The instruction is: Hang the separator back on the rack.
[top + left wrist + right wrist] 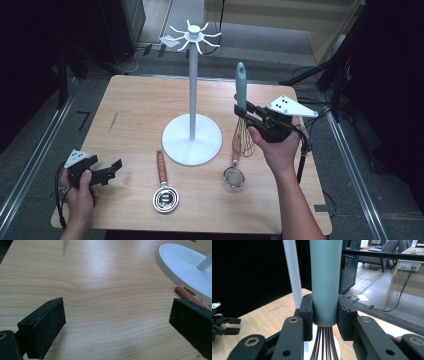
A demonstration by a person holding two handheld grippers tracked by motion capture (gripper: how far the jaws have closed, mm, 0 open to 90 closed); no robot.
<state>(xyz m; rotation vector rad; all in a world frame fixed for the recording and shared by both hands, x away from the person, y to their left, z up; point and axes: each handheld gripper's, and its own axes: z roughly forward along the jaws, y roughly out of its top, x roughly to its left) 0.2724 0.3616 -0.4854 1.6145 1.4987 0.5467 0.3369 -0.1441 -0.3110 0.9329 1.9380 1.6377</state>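
Observation:
A whisk [242, 107] with a pale teal handle [325, 280] and copper wires stands upright above the table, right of the white stand. My right gripper [243, 110] is shut on the lower end of that handle, its pads [307, 313] pressed on both sides. The white hanging stand [192, 135] has a round base, a tall pole and hooks at the top. My left gripper [111, 170] rests open near the table's front left corner, with bare wood between its jaws in the left gripper view [117, 322].
A wooden-handled round metal tool [164, 187] lies in front of the stand's base. A small mesh strainer [234, 176] lies under the raised whisk. The wooden table [135, 110] has open surface at its left and back. Floor rails run along both sides.

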